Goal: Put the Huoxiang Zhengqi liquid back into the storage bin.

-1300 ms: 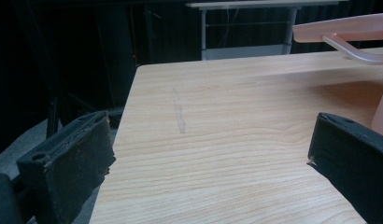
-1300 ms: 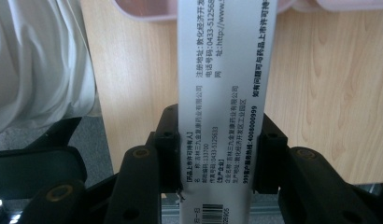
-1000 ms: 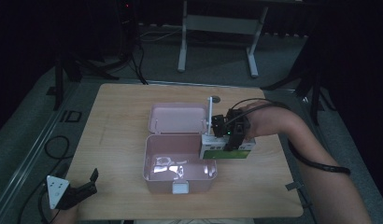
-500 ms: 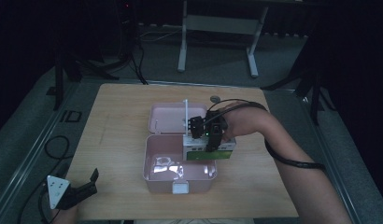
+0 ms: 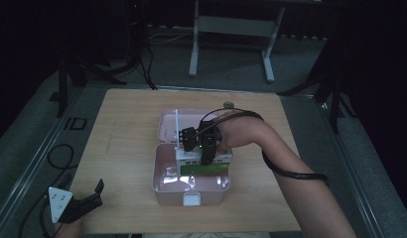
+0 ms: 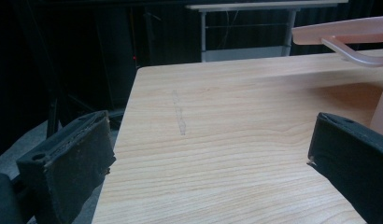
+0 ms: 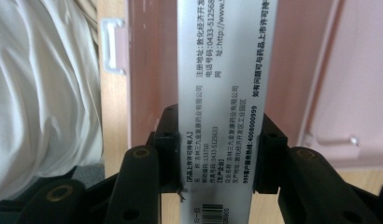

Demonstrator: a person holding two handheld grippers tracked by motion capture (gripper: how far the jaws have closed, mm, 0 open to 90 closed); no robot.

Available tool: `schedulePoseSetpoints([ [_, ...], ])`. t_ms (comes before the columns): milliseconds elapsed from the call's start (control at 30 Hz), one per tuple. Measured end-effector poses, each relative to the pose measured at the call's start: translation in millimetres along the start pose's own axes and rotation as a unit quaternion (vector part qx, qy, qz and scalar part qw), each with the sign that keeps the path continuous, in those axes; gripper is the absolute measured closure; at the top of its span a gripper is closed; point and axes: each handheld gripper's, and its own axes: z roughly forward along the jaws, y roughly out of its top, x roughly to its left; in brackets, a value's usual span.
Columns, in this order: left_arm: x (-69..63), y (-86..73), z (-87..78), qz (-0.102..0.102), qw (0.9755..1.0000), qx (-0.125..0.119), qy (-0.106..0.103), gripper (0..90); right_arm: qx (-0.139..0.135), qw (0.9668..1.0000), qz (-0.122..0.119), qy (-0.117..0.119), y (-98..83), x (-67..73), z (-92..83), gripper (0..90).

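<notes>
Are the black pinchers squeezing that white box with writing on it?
Touching. In the right gripper view, the right gripper has both black pads pressed against the sides of the white printed cardboard box, above the pink plastic case.

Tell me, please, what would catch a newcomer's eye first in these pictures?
First, the right gripper clamped on a white and green carton, held over the open pink box at mid-table. Next, the carton's printed side between the jaws in the right gripper view. The left gripper waits open at the table's near left corner.
</notes>
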Motion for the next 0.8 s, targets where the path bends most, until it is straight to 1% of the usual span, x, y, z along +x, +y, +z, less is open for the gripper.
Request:
schedulePoseSetpoints([
  [167,-0.1,-0.1,0.0,0.0,1.0,0.0,-0.001,0.2,-0.001,1.0,-0.001,0.008,9.5,2.1,11.3,61.8],
  [233,0.0,0.0,-0.1,0.0,1.0,0.0,-0.001,0.2,-0.002,0.9999,-0.001,0.015,11.5,1.2,18.1,61.8],
  [267,0.1,-0.1,-0.2,0.0,1.0,-0.001,-0.001,0.2,-0.002,0.9999,-0.001,0.015,11.7,0.8,20.7,61.8],
  [400,0.2,-0.3,0.2,0.0,1.0,0.001,-0.002,0.2,0.005,0.9998,0.011,0.019,9.4,-3.3,35.1,61.8],
  [433,0.2,-0.3,0.2,0.0,1.0,0.001,-0.002,0.2,0.005,0.9998,0.011,0.019,9.4,-3.3,35.1,61.8],
  [500,-0.1,-0.3,0.5,0.002,1.0,0.001,-0.002,0.2,0.004,0.9996,0.017,0.024,7.3,-5.6,45.3,61.8],
  [600,-0.4,-0.2,0.6,0.003,1.0,0.001,-0.002,0.2,0.001,0.9994,0.019,0.03,6.1,-7.9,56.1,61.7],
  [733,-0.4,-0.3,0.7,0.003,1.0,0.001,-0.002,0.2,0.008,0.9993,0.024,0.029,4.8,-9.3,68.8,61.7],
  [767,-0.4,-0.3,0.7,0.003,1.0,0.001,-0.002,0.2,0.008,0.9993,0.024,0.029,4.8,-9.3,68.8,61.7],
  [800,-0.4,-0.3,0.8,0.004,1.0,0.001,-0.002,0.2,0.008,0.9991,0.028,0.032,3.3,-10.9,75.0,61.7],
])
